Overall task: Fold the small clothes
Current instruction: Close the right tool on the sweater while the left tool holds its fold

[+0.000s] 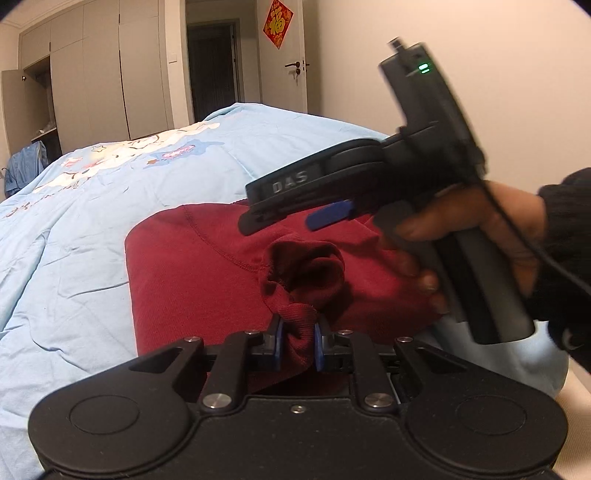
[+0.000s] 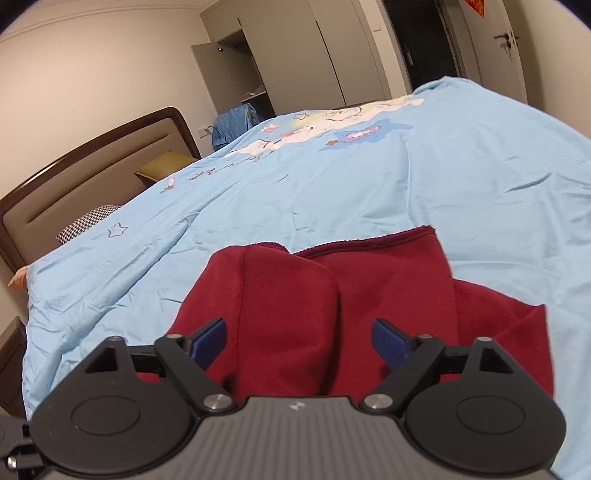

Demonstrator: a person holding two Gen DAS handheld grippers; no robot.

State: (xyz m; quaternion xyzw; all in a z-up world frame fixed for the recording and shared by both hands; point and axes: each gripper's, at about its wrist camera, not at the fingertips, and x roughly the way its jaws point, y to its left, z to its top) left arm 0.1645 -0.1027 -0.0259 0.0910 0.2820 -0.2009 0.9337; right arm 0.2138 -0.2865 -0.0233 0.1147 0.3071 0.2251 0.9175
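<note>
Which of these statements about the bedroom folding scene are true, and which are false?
1. The left gripper is shut on a bunched ribbed part of the dark red fabric garment. True.
2. The right gripper grips the garment. False: it is open, its blue pads apart above the cloth.
3. The garment lies on a light blue printed bedspread. True.
4. The white wardrobe is fully closed. False: one door stands open.
5. A red paper ornament hangs on the door. True.
</note>
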